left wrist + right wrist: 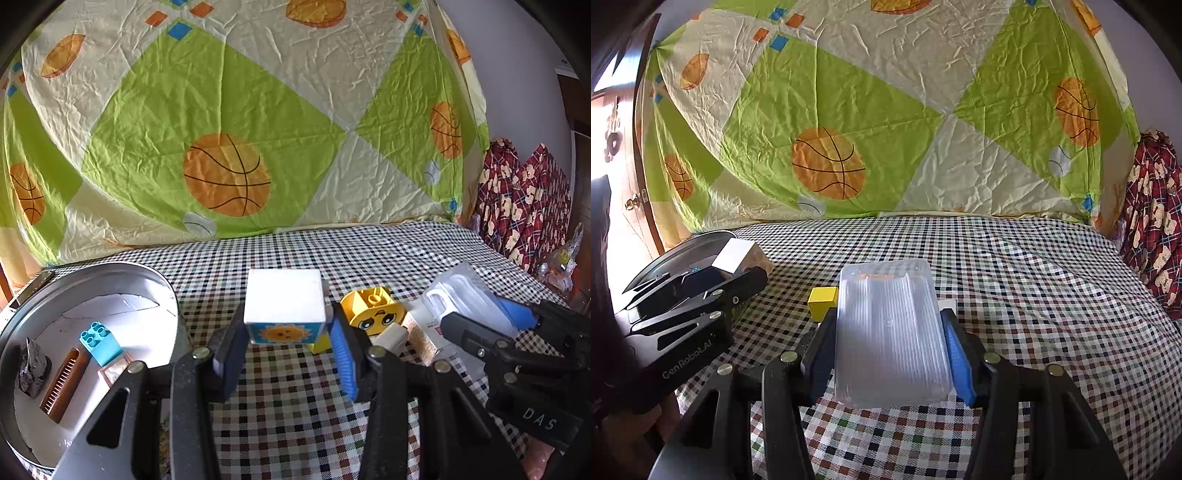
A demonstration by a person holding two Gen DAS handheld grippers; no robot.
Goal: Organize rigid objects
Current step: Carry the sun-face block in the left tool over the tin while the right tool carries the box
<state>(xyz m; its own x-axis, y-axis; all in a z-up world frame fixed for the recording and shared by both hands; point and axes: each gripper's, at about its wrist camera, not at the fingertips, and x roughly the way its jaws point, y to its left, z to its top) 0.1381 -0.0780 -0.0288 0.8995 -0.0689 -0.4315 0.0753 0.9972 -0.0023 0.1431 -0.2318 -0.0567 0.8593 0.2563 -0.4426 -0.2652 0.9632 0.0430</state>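
My left gripper [286, 332] is shut on a white cube [283, 295] with a sun picture on its front face, held above the checked cloth. A yellow face brick [371, 306] sits just right of it. My right gripper [892, 347] is shut on a clear plastic box [890, 332], which also shows in the left wrist view [465, 299]. A small yellow cube [822, 301] lies left of the box. The left gripper with the white cube [733, 254] shows at the left of the right wrist view.
A round metal tray [22, 332] stands at the left, holding a blue brick [99, 341], a brown comb [64, 384], a dark crumpled object [33, 367] and a small framed tile [115, 371]. A small glittery box [424, 332] lies by the face brick. A quilt hangs behind the table.
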